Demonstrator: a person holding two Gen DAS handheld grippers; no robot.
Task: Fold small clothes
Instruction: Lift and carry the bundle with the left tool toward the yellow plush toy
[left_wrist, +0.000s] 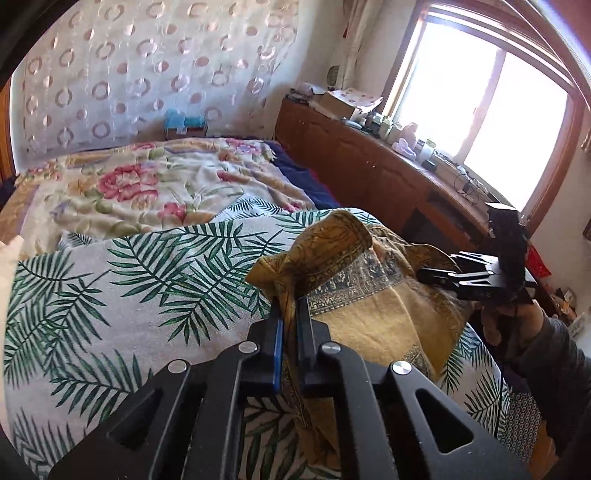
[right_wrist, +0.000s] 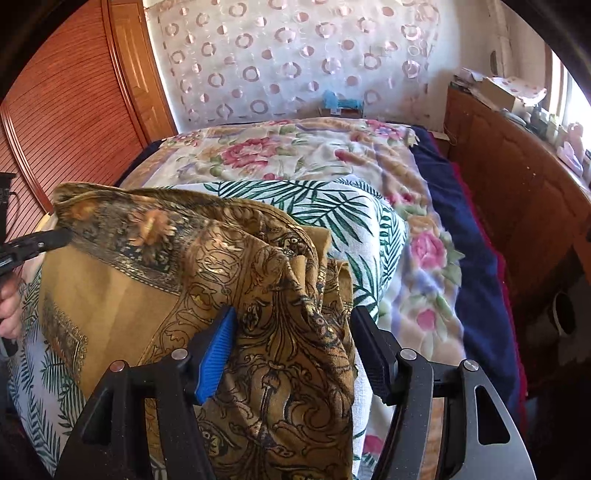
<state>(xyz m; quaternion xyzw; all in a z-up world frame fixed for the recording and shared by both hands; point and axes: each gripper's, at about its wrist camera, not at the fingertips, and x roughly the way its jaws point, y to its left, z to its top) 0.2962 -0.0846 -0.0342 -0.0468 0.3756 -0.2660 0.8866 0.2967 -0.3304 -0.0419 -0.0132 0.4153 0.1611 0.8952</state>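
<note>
Left hand-held gripper (left_wrist: 290, 306): jaws pinched tight on a bunched edge of the mustard paisley cloth (left_wrist: 369, 295), lifting that edge off the bed.

Right hand-held gripper (right_wrist: 295, 328): jaws standing wide; a fold of the same cloth (right_wrist: 280, 332) lies between the blue pad (right_wrist: 216, 354) and the black one, neither pressing on it.

Cloth: draped over a palm-leaf print sheet (left_wrist: 110, 295) on the bed.

Beyond: floral blanket (right_wrist: 295, 155), navy bedding (right_wrist: 476, 295), circle-patterned curtain (right_wrist: 295, 59), cluttered wooden surface (left_wrist: 369, 158) under the window (left_wrist: 480, 103).

Writing, labels: none legible.
</note>
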